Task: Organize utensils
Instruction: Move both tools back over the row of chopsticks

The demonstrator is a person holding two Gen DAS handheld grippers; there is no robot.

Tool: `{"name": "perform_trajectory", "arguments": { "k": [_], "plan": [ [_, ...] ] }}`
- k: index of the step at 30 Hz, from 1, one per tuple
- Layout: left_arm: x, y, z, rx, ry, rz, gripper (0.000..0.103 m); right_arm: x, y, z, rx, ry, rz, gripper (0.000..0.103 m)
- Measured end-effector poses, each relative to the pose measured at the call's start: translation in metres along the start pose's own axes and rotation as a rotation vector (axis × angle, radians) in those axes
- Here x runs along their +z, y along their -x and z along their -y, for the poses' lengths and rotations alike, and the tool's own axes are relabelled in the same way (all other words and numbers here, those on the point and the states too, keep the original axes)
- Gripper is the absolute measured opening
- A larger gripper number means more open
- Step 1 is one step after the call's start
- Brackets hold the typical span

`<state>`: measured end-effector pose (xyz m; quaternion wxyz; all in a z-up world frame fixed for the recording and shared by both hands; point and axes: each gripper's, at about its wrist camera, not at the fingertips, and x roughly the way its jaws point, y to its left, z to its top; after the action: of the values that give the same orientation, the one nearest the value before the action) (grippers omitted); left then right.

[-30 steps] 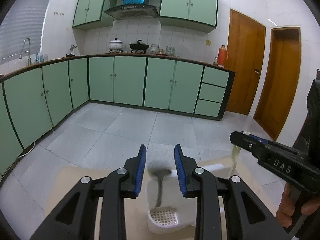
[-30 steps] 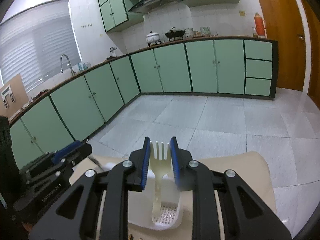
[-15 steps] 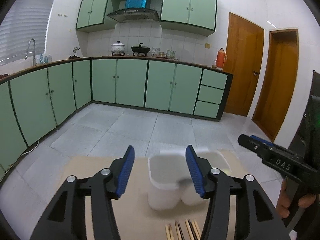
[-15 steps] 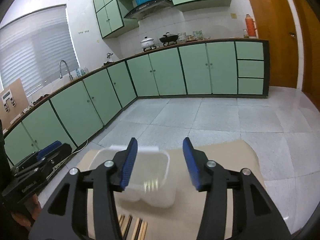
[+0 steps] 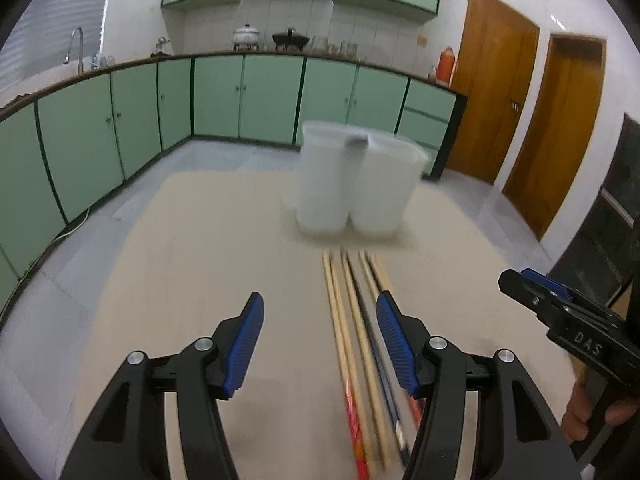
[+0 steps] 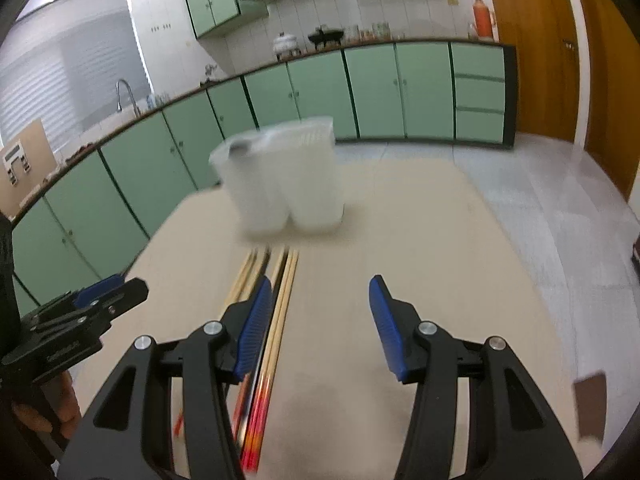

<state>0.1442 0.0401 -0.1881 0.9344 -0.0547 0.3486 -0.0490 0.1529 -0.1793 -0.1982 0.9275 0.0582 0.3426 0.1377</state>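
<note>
Both grippers have pulled back from the white holder (image 5: 356,184) since a second ago: the right one then gripped a pale fork above it, the left hovered over a dark spoon already inside, and now both hang empty over the near part of the table (image 5: 192,248); the fork is no longer between any fingers, so I judge it dropped in, though blur hides it

So part of the job looks done; a dark handle shows at the holder's rim in both views, which stands at twelve o'clock on the table, its two tubs side by side; what is left is the row of chopsticks (image 5: 360,320), lying flat and side by side, running from just short of the holder back toward six o'clock

Left gripper (image 5: 320,344): level, pointing at twelve o'clock, fingers spread wide with nothing between them but table; the chopsticks pass under its right finger

Right gripper (image 6: 318,320): also level and wide apart, empty; the chopsticks run beneath its left finger, at about nine o'clock from its centre; each gripper shows at the edge of the other's view, well apart
</note>
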Motion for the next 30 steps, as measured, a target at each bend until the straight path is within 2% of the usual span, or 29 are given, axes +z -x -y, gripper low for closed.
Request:
{"name": "perform_trajectory", "arguments": {
  "k": [5,11,23,28,30],
  "plan": [
    [-0.034,0.005,-0.001,-0.003,-0.003,-0.061,0.058,-0.048,0.009,-0.020,-0.010,0.048,-0.057,0.049],
    [-0.061,0.015,-0.003,0.007,-0.011,-0.101,0.058,-0.079,0.019,-0.032,0.021,0.101,-0.111,0.047],
    [-0.088,0.020,-0.001,0.009,-0.010,-0.150,0.058,-0.100,0.014,-0.037,-0.001,0.116,-0.178,0.042],
    [-0.092,0.020,0.000,0.011,-0.010,-0.153,0.058,-0.101,0.013,-0.039,-0.024,0.131,-0.167,0.041],
    [-0.093,0.020,-0.002,0.012,-0.009,-0.152,0.058,-0.103,0.013,-0.038,-0.060,0.143,-0.156,0.039]
  ]
}}
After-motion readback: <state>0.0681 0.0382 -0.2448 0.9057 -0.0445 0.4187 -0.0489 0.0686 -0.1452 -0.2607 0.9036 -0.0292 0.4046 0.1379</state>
